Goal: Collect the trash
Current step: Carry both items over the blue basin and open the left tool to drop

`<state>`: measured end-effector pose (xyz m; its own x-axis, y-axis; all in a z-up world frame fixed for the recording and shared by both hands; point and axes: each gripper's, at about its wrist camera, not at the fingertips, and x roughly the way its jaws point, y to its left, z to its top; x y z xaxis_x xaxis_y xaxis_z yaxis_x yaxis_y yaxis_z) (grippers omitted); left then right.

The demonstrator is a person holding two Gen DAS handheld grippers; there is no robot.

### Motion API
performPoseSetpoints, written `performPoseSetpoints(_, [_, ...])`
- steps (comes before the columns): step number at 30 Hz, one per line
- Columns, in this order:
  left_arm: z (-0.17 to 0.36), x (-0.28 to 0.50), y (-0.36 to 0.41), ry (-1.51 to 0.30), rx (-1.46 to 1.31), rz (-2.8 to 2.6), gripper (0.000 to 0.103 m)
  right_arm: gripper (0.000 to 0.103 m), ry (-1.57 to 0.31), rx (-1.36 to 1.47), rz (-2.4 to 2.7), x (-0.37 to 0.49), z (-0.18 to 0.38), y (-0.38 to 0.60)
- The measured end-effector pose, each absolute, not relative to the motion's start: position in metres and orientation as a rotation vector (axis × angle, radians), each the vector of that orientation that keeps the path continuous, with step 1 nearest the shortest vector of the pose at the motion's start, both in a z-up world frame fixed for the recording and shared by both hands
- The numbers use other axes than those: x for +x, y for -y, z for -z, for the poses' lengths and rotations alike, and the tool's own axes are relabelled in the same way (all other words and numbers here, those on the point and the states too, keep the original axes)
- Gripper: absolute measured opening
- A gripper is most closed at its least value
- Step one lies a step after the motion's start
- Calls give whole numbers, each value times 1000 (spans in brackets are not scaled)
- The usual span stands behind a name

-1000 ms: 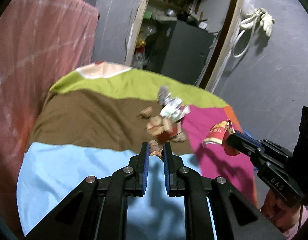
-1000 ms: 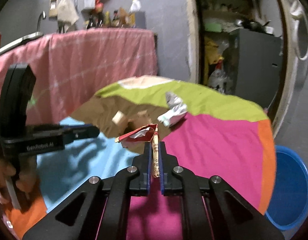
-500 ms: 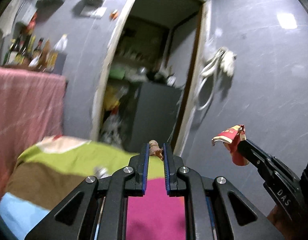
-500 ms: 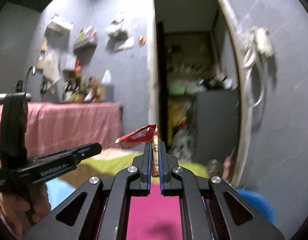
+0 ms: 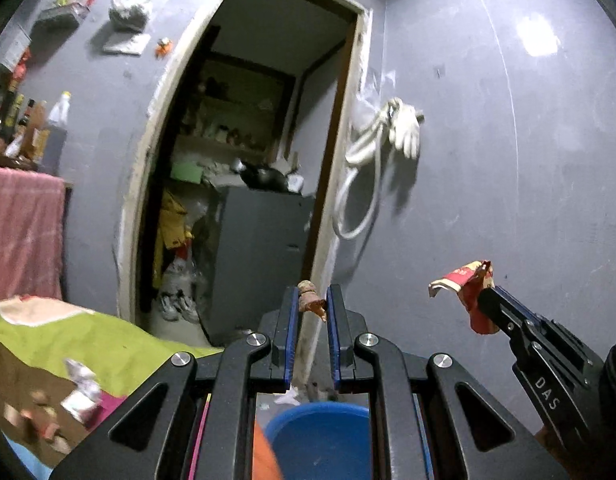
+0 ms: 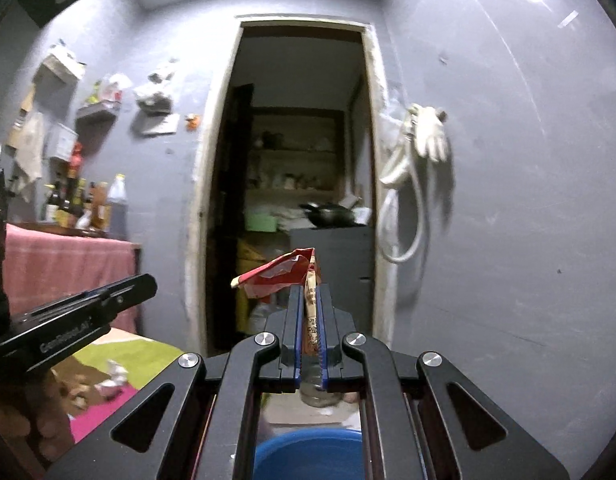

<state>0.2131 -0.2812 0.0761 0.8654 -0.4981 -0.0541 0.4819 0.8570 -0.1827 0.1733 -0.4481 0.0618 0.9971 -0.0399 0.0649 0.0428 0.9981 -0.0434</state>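
The left gripper (image 5: 312,306) pinches a small brown crumpled scrap (image 5: 309,300). The right gripper (image 6: 311,312) clamps a red torn snack wrapper (image 6: 280,278). Near and below both sits a round blue plastic tub (image 6: 308,454), its contents hidden.

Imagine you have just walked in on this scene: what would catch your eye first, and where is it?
First, the red crumpled wrapper clamped in the right hand-held gripper, raised in front of the dark doorway. Next, the small brown scrap pinched in the left hand-held gripper, with the blue tub below. White gloves hang on the grey wall to the right.
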Motion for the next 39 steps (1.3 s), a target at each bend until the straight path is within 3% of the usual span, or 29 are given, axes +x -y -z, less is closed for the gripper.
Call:
performPoseSetpoints(10, [-21,269,337,-385,-118,579,11,5,-132,53,90,206,-9,494])
performPoseSetpoints(26, [25,287,361,-548,-93,602,12,8,-297,101,106,225,27,519])
performPoseSetpoints(30, [24,286,358,-542,-106,597,25,9,-296,114,105,223,26,522])
performPoseSetpoints(37, [12,283,345,-527,-132,583,30,9,-275,126,101,223,18,520])
performPoseSetpoints(39, [4,281,336,-513,-141,577,34,19,-256,131,97,220,13,518])
